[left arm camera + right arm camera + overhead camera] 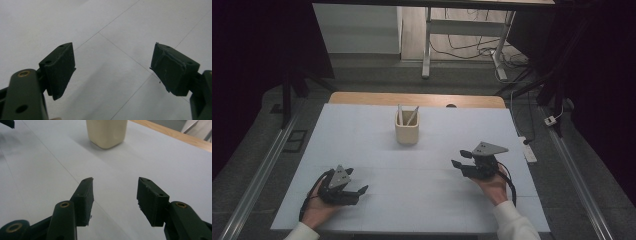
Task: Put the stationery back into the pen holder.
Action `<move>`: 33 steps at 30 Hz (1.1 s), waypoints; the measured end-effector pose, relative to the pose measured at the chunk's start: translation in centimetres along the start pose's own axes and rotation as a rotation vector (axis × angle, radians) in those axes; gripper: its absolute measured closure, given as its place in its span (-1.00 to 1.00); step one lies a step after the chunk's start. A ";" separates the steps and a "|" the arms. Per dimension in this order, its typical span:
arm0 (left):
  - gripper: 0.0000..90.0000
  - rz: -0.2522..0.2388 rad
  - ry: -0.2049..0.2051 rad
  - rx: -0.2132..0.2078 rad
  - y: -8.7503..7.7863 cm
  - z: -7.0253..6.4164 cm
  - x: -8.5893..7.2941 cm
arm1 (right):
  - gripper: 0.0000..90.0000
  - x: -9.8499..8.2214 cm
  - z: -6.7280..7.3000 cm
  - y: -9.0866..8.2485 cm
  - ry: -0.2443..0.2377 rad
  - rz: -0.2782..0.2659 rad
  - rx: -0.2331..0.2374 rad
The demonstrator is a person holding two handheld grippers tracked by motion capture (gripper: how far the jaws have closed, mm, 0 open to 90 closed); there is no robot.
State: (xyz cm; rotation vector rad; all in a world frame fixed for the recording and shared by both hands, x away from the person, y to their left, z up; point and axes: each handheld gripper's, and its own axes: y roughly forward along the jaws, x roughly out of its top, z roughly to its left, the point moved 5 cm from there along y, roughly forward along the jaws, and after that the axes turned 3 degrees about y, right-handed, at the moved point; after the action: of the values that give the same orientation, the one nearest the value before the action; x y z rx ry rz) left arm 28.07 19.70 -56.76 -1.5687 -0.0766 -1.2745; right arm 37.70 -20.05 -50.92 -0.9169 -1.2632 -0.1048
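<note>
Cup [107, 132] stands ahead of the released right tool [115, 195], well apart.

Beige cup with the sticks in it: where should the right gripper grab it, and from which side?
Grip the cup across its lower walls, coming level from the near side with the right gripper. It stands upright, and the sticks jutting above its rim likely obstruct a top grasp.

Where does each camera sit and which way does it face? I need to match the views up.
High view: above the person's side, looking forward and down on the table; both hands and tools show.
Left gripper view: rides the left tool, facing bare tabletop between open jaws.
Right gripper view: rides the right tool, facing the cream holder.
Shared: high and right gripper views both show the holder.
</note>
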 end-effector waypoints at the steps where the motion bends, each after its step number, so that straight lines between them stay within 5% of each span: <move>1: -0.56 0.000 0.000 0.000 0.0 0.0 0.0 | 0.04 -0.4 -0.1 -0.3 0.000 -0.001 -0.006; 19: -0.57 -0.022 -0.032 -0.006 -0.1 0.2 0.3 | -0.08 -5.1 -1.2 -4.1 0.000 0.037 -0.073; 33: -0.58 -0.029 -0.046 -0.013 -0.2 0.4 0.3 | -0.11 -5.3 -1.2 -4.1 -0.032 0.033 -0.088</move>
State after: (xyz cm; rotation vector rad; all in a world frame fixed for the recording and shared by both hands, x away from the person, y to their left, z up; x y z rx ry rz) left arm 28.38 19.87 -56.37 -1.6130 -0.1206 -1.2636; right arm 34.61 -25.67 -53.23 -1.0186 -1.2805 -0.1211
